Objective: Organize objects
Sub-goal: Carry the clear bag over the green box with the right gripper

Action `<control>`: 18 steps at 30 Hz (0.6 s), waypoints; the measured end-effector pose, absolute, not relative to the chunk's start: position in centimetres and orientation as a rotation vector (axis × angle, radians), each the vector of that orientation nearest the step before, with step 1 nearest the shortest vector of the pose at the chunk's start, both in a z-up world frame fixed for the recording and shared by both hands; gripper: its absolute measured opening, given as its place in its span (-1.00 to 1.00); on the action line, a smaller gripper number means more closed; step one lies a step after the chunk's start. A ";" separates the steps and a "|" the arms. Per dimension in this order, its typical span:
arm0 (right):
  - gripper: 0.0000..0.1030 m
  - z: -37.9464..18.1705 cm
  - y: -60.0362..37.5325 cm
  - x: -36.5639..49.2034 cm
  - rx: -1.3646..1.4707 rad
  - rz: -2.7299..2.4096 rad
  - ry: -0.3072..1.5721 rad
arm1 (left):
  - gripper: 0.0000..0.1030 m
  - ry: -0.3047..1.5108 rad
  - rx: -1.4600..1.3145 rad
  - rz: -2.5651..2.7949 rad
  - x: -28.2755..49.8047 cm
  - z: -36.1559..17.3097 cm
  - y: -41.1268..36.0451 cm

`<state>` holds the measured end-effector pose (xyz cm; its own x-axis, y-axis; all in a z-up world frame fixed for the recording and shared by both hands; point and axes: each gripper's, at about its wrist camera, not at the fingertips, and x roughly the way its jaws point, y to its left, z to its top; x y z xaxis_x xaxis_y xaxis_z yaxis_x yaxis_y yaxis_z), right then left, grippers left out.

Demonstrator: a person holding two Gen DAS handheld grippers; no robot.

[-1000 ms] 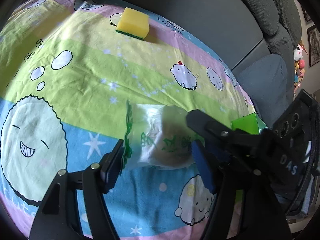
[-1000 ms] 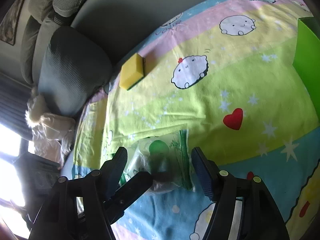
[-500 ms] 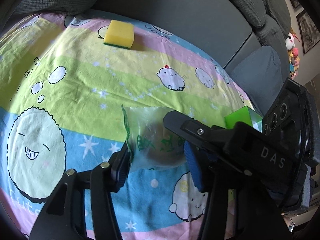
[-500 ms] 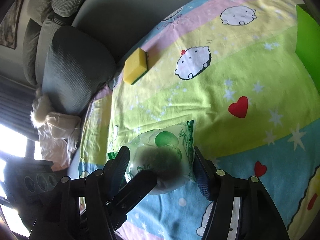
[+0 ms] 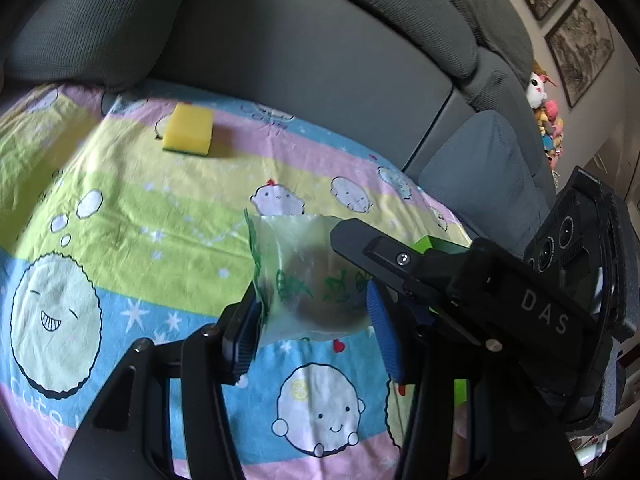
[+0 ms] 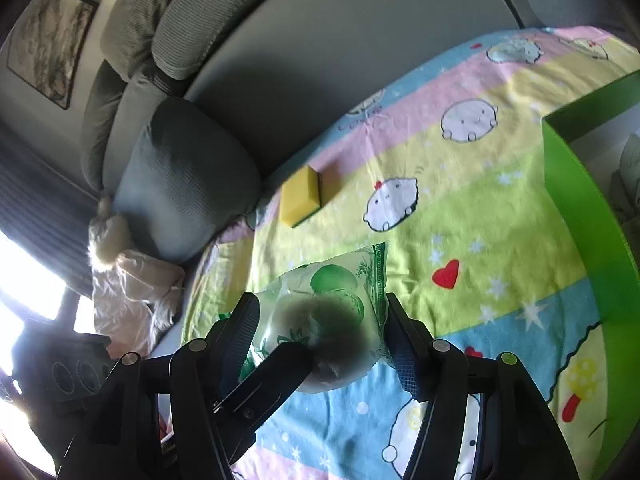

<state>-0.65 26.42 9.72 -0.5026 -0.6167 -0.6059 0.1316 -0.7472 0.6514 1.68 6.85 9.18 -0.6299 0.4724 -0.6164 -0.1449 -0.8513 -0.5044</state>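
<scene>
A clear plastic packet with green print and a dark round thing inside (image 5: 308, 280) is lifted off the patterned sheet (image 5: 132, 216). My left gripper (image 5: 310, 330) and my right gripper (image 6: 322, 338) are both closed on it from opposite sides; the packet also shows in the right wrist view (image 6: 332, 304). The right gripper's body (image 5: 500, 304) crosses the left wrist view. A yellow sponge with a green underside (image 5: 188, 135) lies far back near the sofa's backrest; it also shows in the right wrist view (image 6: 300, 195).
A bright green open box (image 6: 588, 216) stands to the right on the sheet, with a corner of it in the left wrist view (image 5: 430, 245). Grey sofa backrest (image 5: 300, 48) and a grey cushion (image 6: 184, 184) border the sheet. Plush toys (image 5: 548, 136) sit beyond.
Both grippers have closed in on the packet and raised it off the sheet. The sponge has not moved.
</scene>
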 end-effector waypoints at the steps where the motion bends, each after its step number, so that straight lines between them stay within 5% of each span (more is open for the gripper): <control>1: 0.26 9.9 26.6 -0.5 1.209 -2.272 -0.756 | -0.04 -0.582 -1.099 2.488 1.8 9.4 7.1; 18: 0.26 12.3 30.2 1.5 1.081 -2.341 -0.798 | -0.05 -0.510 -0.967 2.483 3.0 11.5 9.8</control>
<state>1.49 30.17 12.35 -0.5986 -0.5965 -0.5346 0.1457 -0.7374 0.6596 3.01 9.84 11.50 -0.6671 0.5085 -0.5445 -0.2525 -0.8420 -0.4768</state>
